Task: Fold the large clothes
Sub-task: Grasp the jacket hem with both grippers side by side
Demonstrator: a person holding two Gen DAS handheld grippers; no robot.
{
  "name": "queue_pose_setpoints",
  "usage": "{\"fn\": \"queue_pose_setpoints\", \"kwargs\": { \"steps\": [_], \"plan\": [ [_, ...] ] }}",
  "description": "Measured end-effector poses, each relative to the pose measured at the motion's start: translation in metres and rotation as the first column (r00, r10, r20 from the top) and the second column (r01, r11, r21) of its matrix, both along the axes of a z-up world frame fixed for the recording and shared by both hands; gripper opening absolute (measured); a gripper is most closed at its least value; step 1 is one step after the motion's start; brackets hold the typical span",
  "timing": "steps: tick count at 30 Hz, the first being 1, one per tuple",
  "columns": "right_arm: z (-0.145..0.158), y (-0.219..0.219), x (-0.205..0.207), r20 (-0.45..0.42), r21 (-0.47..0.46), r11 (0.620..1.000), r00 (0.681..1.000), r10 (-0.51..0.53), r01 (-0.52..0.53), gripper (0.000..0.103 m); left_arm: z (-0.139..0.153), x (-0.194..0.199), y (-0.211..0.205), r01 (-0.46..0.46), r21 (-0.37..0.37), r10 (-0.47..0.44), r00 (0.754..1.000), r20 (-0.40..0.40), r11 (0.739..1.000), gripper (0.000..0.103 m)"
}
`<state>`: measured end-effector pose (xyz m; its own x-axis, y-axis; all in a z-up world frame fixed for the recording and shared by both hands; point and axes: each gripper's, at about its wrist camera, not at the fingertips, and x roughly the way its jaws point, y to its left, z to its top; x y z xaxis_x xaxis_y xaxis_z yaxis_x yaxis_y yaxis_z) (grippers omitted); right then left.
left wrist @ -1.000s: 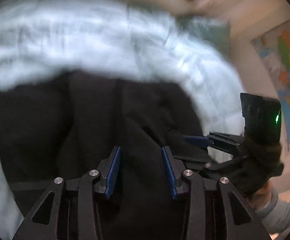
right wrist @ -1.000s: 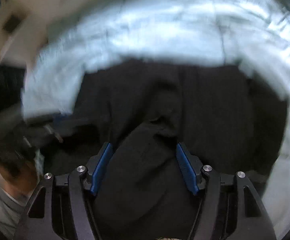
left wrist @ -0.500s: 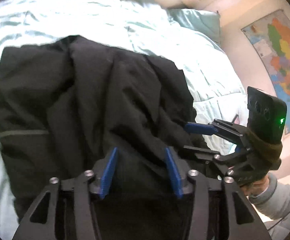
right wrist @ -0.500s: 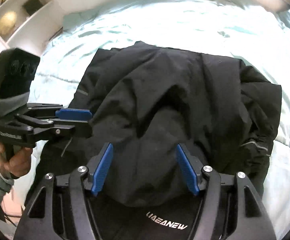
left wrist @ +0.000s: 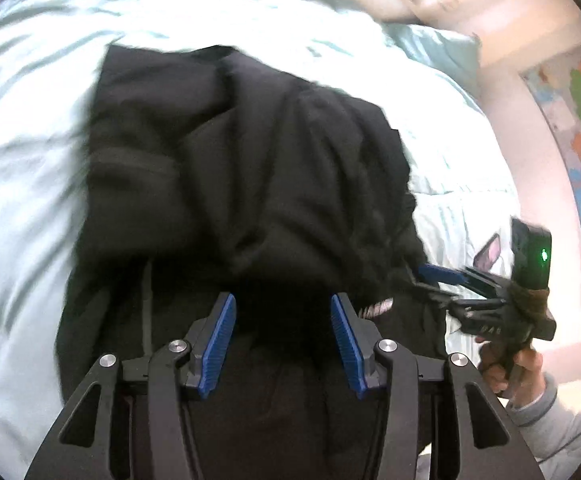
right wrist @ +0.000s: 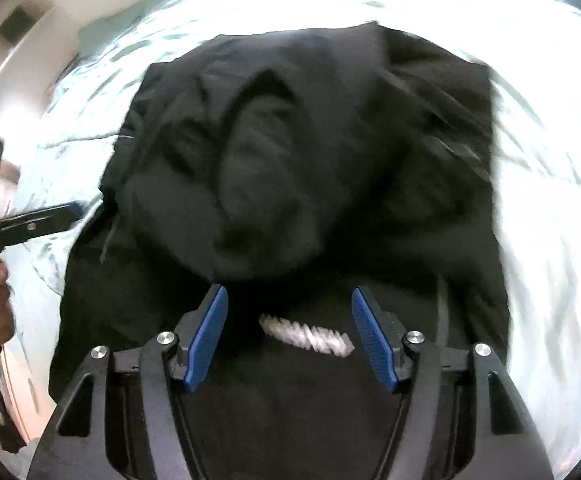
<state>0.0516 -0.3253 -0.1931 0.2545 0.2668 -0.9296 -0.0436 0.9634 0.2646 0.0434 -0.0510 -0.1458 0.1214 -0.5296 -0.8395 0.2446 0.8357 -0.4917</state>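
- Since the earlier frames we have drawn both hand-held grippers back from the black jacket (left wrist: 250, 184).
- Our left hand-held gripper (left wrist: 282, 332) is narrowing, empty.
- Our right hand-held gripper (right wrist: 290, 336) gapes, empty.
- The jacket lies bunched on the bed (right wrist: 550, 200).

White lettering on the black garment (right wrist: 306, 338) blurred beyond reading, partial letters on the left hand-held gripper (right wrist: 75, 210) too cut off to read

Bright light blows out the bed (left wrist: 30, 184); the black garment (right wrist: 310, 152) is motion-blurred, fisheye edges bent and dark
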Motion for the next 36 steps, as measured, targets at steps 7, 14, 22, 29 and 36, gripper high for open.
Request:
{"fn": "queue_pose_setpoints", "kwargs": {
  "steps": [7,14,22,29,36],
  "plan": [
    [-0.005,-0.061,-0.103,-0.068,0.136,0.973,0.981,-0.179,0.187,0.069,-0.007,-0.079,0.068,-0.170,0.084,0.173,0.985,-0.027,0.982,0.051],
    [0.005,-0.126,-0.170,-0.085,0.130,0.945,0.953,-0.292,0.301,0.069,-0.003,-0.128,0.108,-0.319,0.093,0.324,0.945,-0.048,0.943,0.051],
    [-0.001,-0.141,-0.198,-0.158,0.123,0.950,0.951,-0.267,0.287,0.069,-0.023,-0.187,0.151,-0.488,0.144,0.504,0.856,-0.116,0.861,0.051],
    [-0.009,-0.131,-0.207,-0.192,0.095,0.966,0.957,-0.218,0.239,0.069,-0.070,-0.223,0.171,-0.538,0.213,0.574,0.798,-0.183,0.815,0.051],
    [-0.021,-0.145,-0.223,-0.241,0.091,0.955,0.937,-0.255,0.283,0.069,-0.086,-0.214,0.157,-0.486,0.168,0.511,0.840,-0.183,0.858,0.037]
  ]
}}
